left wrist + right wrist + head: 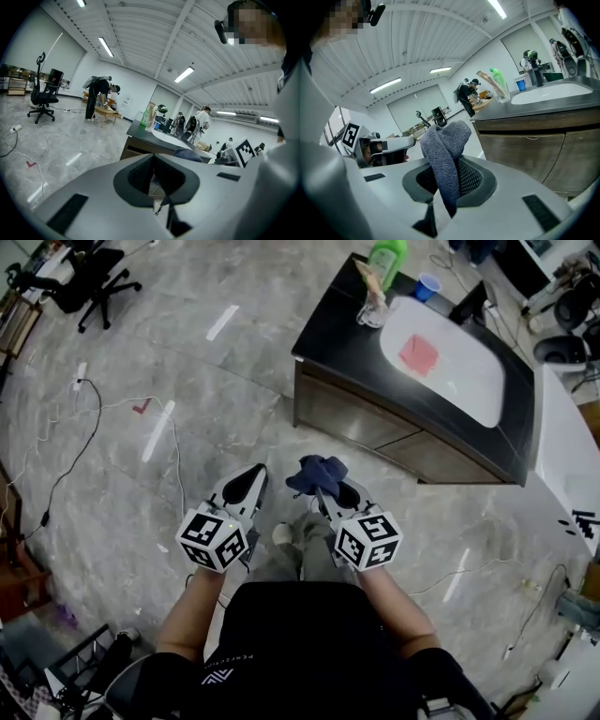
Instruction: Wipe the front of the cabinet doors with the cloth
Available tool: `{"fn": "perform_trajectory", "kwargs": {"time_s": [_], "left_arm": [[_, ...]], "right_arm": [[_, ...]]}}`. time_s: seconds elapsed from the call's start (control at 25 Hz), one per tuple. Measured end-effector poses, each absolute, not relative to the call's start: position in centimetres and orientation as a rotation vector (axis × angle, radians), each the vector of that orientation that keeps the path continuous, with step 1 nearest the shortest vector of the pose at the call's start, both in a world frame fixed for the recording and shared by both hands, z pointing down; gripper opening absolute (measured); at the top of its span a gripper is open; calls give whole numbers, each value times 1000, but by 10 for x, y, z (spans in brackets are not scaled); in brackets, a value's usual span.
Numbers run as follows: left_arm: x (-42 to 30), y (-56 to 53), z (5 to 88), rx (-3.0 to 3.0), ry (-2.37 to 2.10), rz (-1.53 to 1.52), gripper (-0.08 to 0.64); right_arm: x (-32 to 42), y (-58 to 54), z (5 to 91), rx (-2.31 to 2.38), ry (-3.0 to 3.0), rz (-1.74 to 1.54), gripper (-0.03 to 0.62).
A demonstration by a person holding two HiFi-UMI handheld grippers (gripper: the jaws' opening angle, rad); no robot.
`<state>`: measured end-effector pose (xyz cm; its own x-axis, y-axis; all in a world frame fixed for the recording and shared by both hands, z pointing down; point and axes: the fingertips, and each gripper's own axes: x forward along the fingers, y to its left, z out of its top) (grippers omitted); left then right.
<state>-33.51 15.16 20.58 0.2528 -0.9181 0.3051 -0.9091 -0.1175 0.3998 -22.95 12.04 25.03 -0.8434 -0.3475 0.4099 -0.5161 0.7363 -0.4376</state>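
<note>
- The right gripper (322, 488) is closed on the dark blue cloth (445, 150). The cloth is pinched between the jaws, and its bunched end stands above them.
- The left gripper (249, 479) is held just left of the right gripper. Its jaws are brought together, with nothing between them.
- The cabinet (323, 381) is located ahead and to the right of both grippers, apart from them.
- The wooden cabinet doors (534, 152) face the right gripper. The cloth is not touching them.
- A white basin (469, 381) is set in the dark top above the doors, and a pink item (418, 354) lies in it.
- A green bottle (387, 259) and a blue cup (427, 285) are seen at the top's far edge.
</note>
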Motion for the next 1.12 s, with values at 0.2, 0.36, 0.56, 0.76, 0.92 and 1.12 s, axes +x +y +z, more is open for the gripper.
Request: {"fn": "perform_trajectory", "kwargs": {"time_s": [0.2, 0.36, 0.56, 0.76, 0.92, 1.12], "left_arm": [[-336, 124, 225, 1990, -1657, -5, 9], [-338, 101, 242, 1942, -1675, 19, 9], [-344, 82, 261, 1887, -1702, 46, 9], [-354, 70, 279, 1847, -1734, 65, 9], [-358, 59, 292, 1861, -1726, 89, 9], [-373, 40, 315, 1883, -1695, 110, 9]], "right_arm": [[-242, 87, 267, 620, -2623, 804, 71], [-252, 66, 284, 555, -2613, 813, 71], [-263, 45, 310, 498, -2586, 831, 71], [-278, 30, 330, 429, -2583, 809, 71], [-286, 20, 347, 420, -2563, 790, 71], [-305, 5, 369, 464, -2549, 776, 71]]}}
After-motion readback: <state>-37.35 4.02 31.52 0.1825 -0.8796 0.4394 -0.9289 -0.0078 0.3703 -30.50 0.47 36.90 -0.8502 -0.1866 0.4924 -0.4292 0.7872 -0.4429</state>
